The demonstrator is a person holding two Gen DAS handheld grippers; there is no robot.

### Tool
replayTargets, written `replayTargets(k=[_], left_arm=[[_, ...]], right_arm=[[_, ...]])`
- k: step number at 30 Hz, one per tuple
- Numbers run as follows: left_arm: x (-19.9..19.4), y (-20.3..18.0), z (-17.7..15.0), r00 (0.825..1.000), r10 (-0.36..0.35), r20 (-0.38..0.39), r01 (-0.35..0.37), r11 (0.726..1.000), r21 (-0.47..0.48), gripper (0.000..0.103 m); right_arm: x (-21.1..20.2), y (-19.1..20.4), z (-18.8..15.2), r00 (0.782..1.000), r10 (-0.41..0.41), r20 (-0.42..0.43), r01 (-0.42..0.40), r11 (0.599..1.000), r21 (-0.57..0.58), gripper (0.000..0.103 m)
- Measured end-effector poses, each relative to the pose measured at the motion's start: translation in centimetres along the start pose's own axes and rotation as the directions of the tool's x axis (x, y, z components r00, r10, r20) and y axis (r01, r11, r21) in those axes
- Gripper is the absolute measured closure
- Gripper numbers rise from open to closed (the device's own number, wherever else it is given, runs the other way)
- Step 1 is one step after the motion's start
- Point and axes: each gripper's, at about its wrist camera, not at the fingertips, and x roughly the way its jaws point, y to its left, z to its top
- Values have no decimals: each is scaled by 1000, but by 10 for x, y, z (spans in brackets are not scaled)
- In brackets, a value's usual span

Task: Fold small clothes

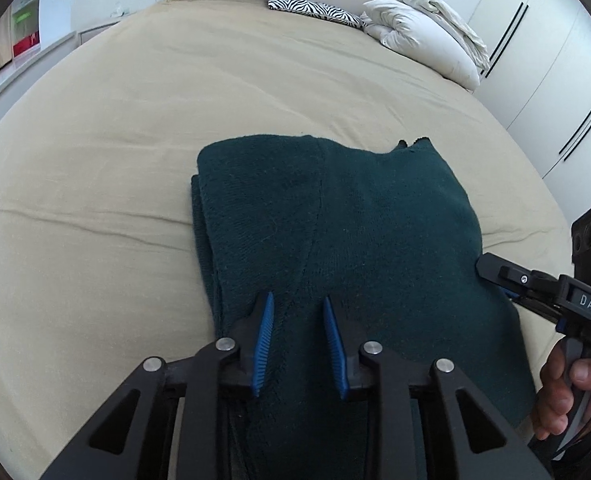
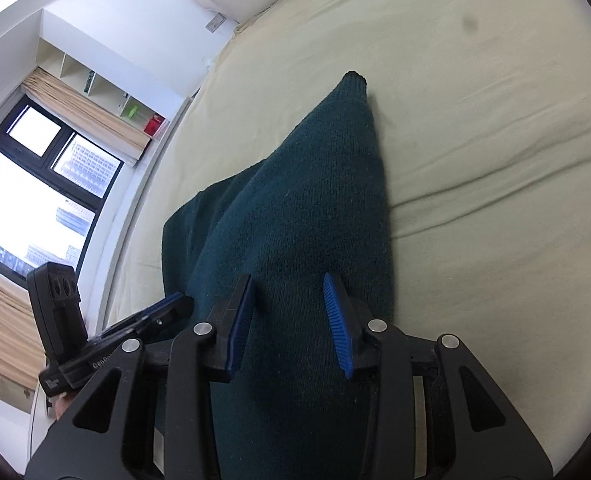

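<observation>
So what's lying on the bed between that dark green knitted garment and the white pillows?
Nothing: in the left wrist view, only bare beige sheet separates the dark green knitted garment from the white pillows.

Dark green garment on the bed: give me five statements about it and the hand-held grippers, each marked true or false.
1. The dark green garment lies on a beige bed sheet. True.
2. The left hand-held gripper is shut flat. False: its blue pads stand apart, with garment between them.
3. The right hand-held gripper is open. True.
4. A zebra-print item rests on top of the garment. False: it lies far off, near the headboard.
5. The white bedding is spread over the garment. False: it is bunched at the far corner of the bed.
</observation>
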Motion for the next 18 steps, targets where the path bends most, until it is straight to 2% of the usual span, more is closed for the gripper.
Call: replayTargets(k=[3,5,7,9,10,11,12,13,14,15,16,17,18], left_arm=[[0,-4,-2,1000,25,2,-25,1000,10,74],[-3,-6,-2,1000,28,11,-28,1000,14,74],[-10,-6,-3,999,13,30,-13,1000,2,73],[-26,-10,-7,997,29,65,-30,999,17,64],[-36,-16,-9,994,57,98,-61,997,39,48],[-49,-22,-13,983,103,151,-114,992,61,27],[-63,-28,-15,967,139,214,-158,985,76,18],[-78,-33,-19,945,165,282,-196,977,84,3],[-96,-39,-23,914,187,359,-231,969,84,0],[-109,-44,-25,890,198,410,-252,964,83,0],[-122,-49,-27,867,207,454,-271,959,80,0],[-136,-54,-28,844,220,489,-291,954,74,0],[-147,-59,-29,824,236,515,-312,948,66,0]], right_arm=[[0,7,1,999,-38,0,38,998,-56,68],[14,15,4,999,-39,-10,39,997,-64,68],[-3,19,8,999,-52,3,52,997,-57,69],[-27,30,5,994,-73,75,80,992,-93,67],[-39,38,2,989,-88,121,103,987,-127,67],[-53,48,-3,978,-112,173,141,976,-168,67],[-71,60,-10,960,-134,244,187,960,-209,63],[-81,67,-13,948,-140,286,208,952,-225,60],[-98,78,-20,922,-147,359,245,938,-244,53],[-108,86,-24,900,-155,407,273,929,-251,42],[-121,95,-30,868,-157,471,305,917,-256,36],[-130,100,-33,846,-154,511,321,912,-256,25],[-143,109,-39,807,-148,571,345,903,-255,16]])
